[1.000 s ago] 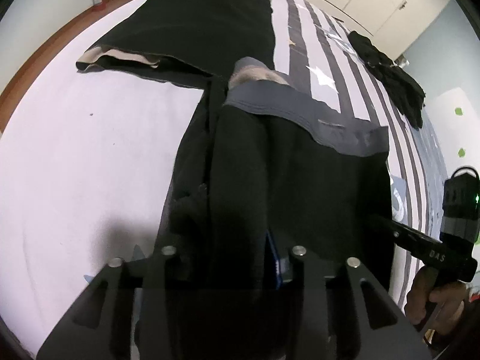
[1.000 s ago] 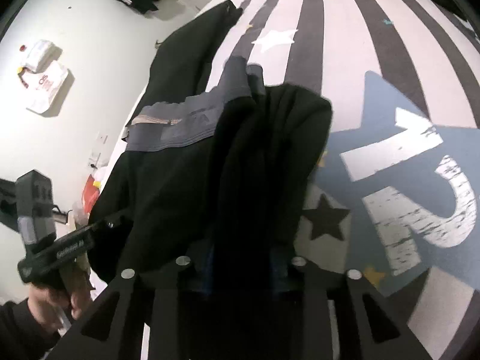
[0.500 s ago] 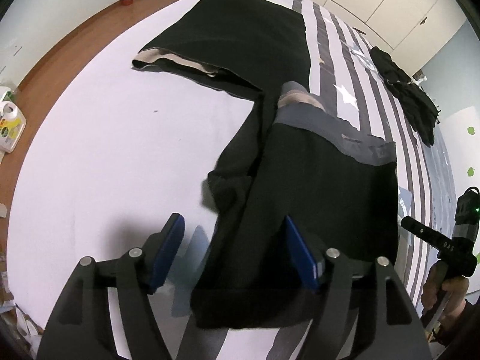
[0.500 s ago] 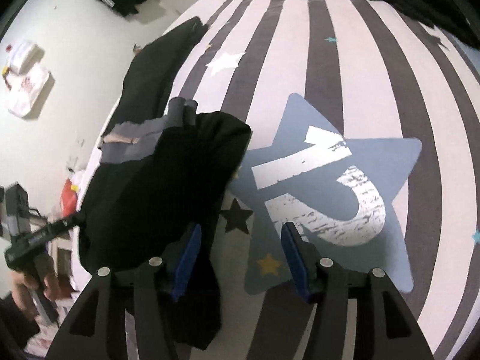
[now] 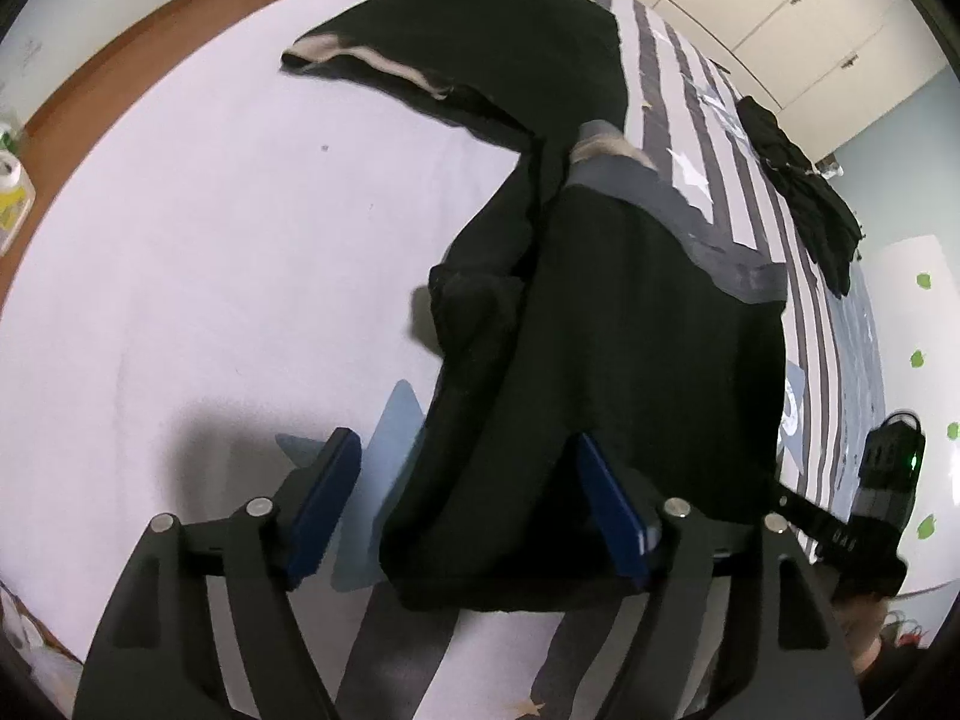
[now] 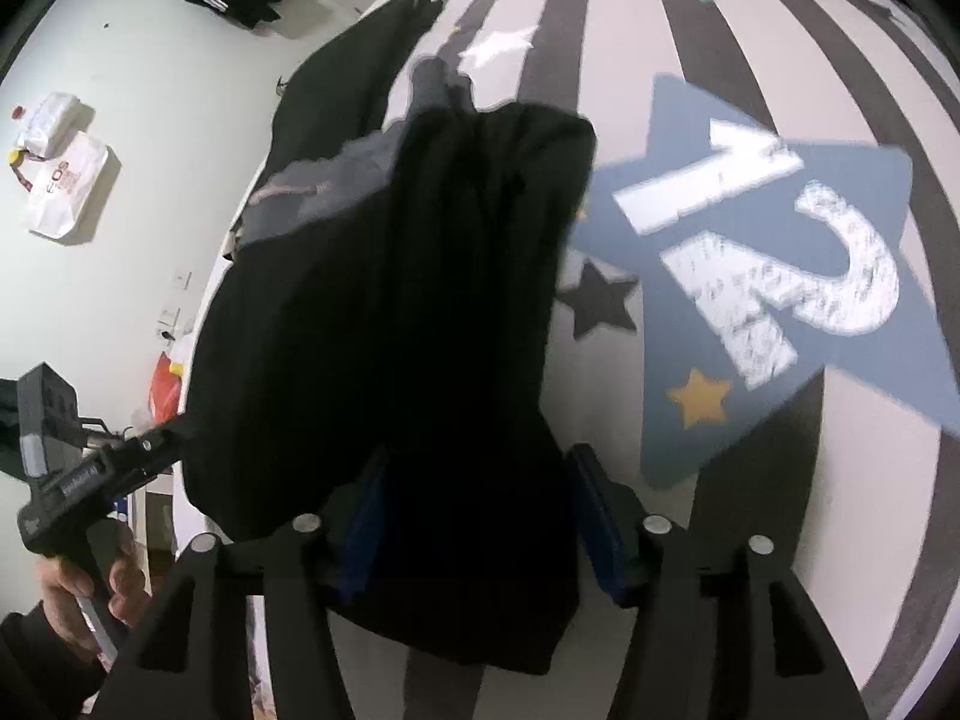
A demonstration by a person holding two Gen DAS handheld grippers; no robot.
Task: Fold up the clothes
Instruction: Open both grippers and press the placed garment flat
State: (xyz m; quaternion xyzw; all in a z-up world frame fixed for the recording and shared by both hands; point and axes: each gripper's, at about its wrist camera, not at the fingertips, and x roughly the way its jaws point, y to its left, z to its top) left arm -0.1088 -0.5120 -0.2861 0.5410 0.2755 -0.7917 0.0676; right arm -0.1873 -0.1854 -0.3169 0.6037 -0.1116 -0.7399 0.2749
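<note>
my left gripper (image 5: 468,498) has just been spreading its blue-padded jaws; they stand wide, and the near edge of the folded black garment with a grey waistband (image 5: 630,324) lies between them with neither pad pressing it. that garment rests on the white bedcover with grey stripes and a blue star (image 5: 180,240), with a second black garment (image 5: 498,30) lying flat beyond it. further right, my right gripper (image 6: 474,510) has also been parting its jaws; the black cloth's hem sits loosely in the gap, not pinched.
</note>
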